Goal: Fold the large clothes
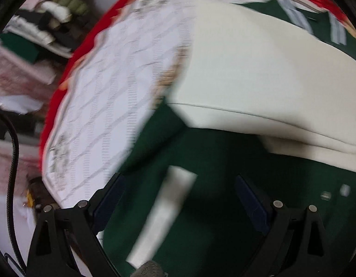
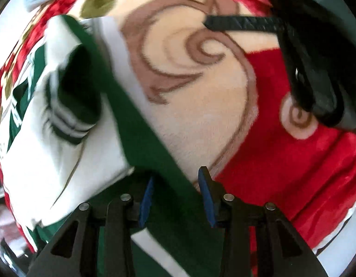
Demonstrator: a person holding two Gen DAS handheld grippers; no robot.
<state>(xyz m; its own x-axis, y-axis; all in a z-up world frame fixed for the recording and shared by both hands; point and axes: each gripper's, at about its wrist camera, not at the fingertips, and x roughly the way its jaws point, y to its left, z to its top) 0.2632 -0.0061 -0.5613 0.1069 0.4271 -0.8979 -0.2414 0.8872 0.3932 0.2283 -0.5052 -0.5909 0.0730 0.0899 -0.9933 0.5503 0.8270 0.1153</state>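
A green and cream jacket (image 1: 247, 76) lies on a bed, its cream panel folded over the green part. My left gripper (image 1: 178, 184) is open just above the green cloth with a white stripe (image 1: 168, 207); nothing is between its fingers. In the right wrist view the jacket (image 2: 50, 127) fills the left half, with a striped cuff (image 2: 69, 124). My right gripper (image 2: 175, 184) has its jaws partly apart with a green edge of the jacket (image 2: 164, 207) running between them; whether the pads pinch it I cannot tell.
The bed carries a white quilted cover (image 1: 113, 97) and a red and cream plush blanket (image 2: 201, 80). A pile of clothes (image 1: 50, 18) sits beyond the bed's left edge. The other gripper's black body (image 2: 311, 69) hangs at the upper right of the right wrist view.
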